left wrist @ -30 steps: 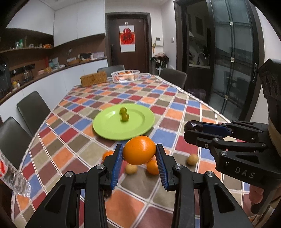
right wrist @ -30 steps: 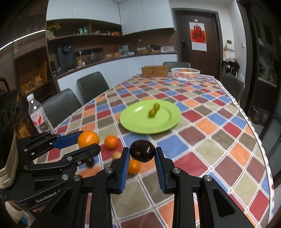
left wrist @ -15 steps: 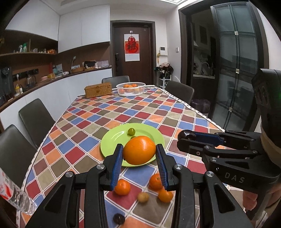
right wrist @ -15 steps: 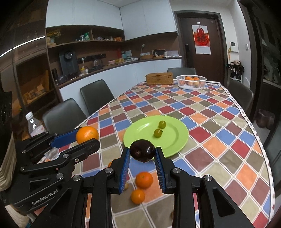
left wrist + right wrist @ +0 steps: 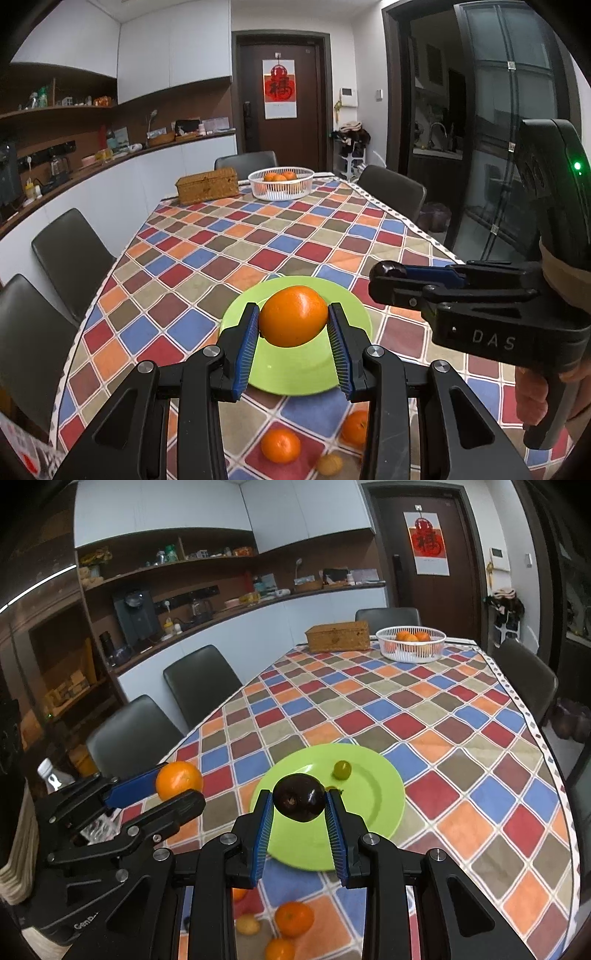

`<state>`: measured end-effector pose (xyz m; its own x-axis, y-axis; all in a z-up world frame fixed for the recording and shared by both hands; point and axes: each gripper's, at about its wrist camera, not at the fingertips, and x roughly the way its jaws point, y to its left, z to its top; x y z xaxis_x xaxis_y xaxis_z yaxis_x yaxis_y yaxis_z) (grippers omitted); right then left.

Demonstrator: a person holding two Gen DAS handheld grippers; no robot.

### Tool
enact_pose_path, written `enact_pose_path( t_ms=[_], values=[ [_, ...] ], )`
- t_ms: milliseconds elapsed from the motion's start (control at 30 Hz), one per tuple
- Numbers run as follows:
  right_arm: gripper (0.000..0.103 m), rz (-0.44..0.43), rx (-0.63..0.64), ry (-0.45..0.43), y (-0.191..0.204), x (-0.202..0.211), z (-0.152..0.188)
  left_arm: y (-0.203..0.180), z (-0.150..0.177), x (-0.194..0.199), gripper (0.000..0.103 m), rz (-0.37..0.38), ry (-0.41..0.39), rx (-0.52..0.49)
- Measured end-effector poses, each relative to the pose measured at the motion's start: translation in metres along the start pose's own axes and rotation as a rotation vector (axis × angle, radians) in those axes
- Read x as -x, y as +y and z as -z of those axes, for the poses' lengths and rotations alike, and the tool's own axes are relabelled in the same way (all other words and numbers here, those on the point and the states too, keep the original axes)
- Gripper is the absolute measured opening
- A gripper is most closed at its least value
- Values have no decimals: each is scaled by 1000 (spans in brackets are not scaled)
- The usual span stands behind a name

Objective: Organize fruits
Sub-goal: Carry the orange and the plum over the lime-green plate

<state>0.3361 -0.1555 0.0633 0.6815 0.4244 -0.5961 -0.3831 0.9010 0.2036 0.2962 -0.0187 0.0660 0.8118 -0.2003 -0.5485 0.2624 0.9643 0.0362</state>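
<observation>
We hold a black two-finger gripper in each hand above a long table covered in a checked cloth (image 5: 258, 236) of red, blue, orange and brown squares. Our left gripper (image 5: 293, 325) is clenched on a large round orange (image 5: 293, 319), its blue ribbed pads pressing both sides. Our right gripper (image 5: 299, 803) is clenched on a dark purple, plum-like round fruit (image 5: 300, 800). Both fruits are off the table, in front of a flat lime-green round plate (image 5: 369, 794) at the near end. In the right wrist view one small green fruit (image 5: 342, 769) lies on the plate at about 1 o'clock from the dark fruit, and the left gripper with its orange shows at 9 o'clock. On the cloth at 6 o'clock, beneath the fingers, lie small mandarins (image 5: 294, 918) and a small yellowish fruit (image 5: 248, 924). At the far end, around 12 o'clock, a white slotted basket (image 5: 280, 184) holds more oranges, with a woven straw box (image 5: 207, 190) just to its left. Dark chairs (image 5: 70, 251) line the table.
</observation>
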Motion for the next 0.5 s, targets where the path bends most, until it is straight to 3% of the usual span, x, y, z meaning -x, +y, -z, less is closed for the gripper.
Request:
enact_pose_path(
  t_ms=[500],
  values=[
    [30, 25, 0, 151, -25, -78, -38, 33, -18, -98, 37, 43, 194, 77]
  ],
)
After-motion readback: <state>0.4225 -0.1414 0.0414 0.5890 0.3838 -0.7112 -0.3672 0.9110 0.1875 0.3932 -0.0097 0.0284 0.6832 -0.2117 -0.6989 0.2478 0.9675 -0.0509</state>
